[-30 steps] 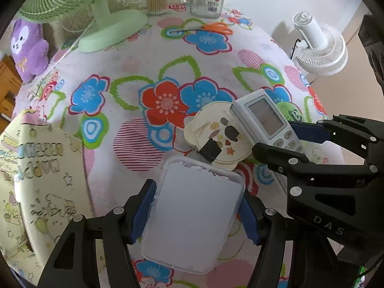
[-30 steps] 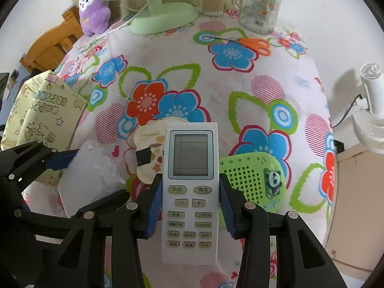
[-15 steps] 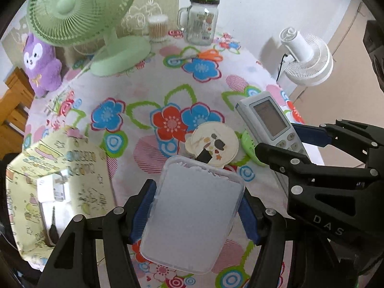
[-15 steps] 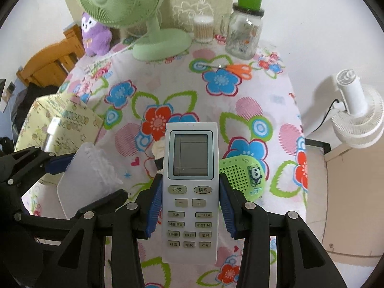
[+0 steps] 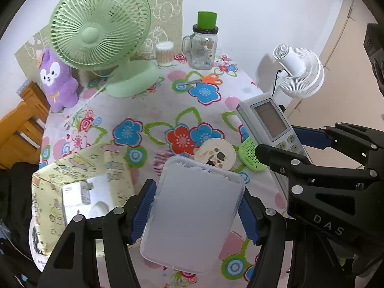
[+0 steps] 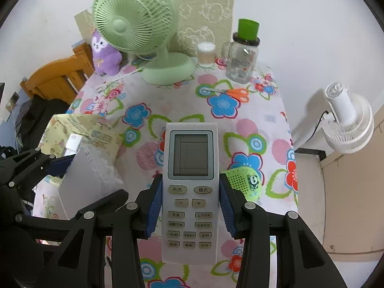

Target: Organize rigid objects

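Blue pads of the left gripper [image 5: 198, 212] press both long sides of a frosted plastic box [image 5: 192, 216], held clear above the table [image 5: 153, 110]; its long axis runs 12 to 6 along the fingers. The right gripper [image 6: 190, 204] is clamped the same way on a white remote control [image 6: 190, 189], screen up, long axis also 12 to 6.

Key relation: a yellow patterned storage bag [image 5: 79, 184] stands open at 9 o'clock of the left gripper, just beside it, and at 10 o'clock of the right gripper, farther off. The left hand is judged nearer, so the box would go in first.

Legible writing: "DAS" on the right gripper body in the left view. The remote buttons carry Chinese characters plus "−" and "+". A green speaker-like item [image 6: 242, 182] with a panda sticker lies at 3 o'clock of the remote.
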A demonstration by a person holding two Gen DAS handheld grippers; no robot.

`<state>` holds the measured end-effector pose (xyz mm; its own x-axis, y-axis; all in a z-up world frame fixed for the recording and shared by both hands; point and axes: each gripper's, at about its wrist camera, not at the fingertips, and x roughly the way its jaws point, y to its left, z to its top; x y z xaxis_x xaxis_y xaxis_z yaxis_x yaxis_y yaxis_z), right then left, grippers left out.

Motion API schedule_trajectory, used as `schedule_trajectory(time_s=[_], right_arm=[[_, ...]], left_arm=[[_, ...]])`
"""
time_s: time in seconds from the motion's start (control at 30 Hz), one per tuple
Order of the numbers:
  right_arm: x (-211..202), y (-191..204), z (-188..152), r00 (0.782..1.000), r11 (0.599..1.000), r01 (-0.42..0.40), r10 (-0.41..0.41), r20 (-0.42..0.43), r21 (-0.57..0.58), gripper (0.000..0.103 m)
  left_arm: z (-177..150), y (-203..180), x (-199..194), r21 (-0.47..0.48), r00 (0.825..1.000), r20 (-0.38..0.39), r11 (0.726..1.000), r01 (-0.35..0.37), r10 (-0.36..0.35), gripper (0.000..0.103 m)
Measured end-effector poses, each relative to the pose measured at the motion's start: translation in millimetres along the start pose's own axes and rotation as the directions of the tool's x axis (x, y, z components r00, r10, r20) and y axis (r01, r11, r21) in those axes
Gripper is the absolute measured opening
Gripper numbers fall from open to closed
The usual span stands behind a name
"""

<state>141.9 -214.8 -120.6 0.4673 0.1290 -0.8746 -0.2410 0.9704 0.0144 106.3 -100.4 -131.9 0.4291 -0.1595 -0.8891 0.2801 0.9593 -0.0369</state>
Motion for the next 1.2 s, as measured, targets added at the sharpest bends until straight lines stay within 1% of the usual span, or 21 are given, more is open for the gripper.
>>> schedule_trajectory(time_s=[0.27, 0.67, 0.9, 1.2], right_arm=[[-7, 33, 6, 1.000, 1.000, -0.006, 0.006, 0.019, -0.005, 0.046], [6, 93, 23, 0.999, 0.999, -0.029, 0.029, 0.019, -0.024, 0.046], [19, 131, 32, 0.999, 0.998, -0.043, 0.043, 0.007, -0.055, 0.046], [38, 165, 41, 0.997, 0.994, -0.073, 0.072, -0.021, -0.087, 0.047]], left_arm=[[-7, 29, -18, -0.008, 1.000, 0.020, 1.000, -0.007, 0.007, 0.067], [-19, 86, -28, -0.026, 0.999, 0.024, 0.999, -0.034, 0.034, 0.067], [-29, 119, -26, -0.044, 0.998, 0.015, 0.998, -0.055, 0.056, 0.067], [-39, 154, -17, -0.074, 0.997, -0.015, 0.994, -0.083, 0.082, 0.067]])
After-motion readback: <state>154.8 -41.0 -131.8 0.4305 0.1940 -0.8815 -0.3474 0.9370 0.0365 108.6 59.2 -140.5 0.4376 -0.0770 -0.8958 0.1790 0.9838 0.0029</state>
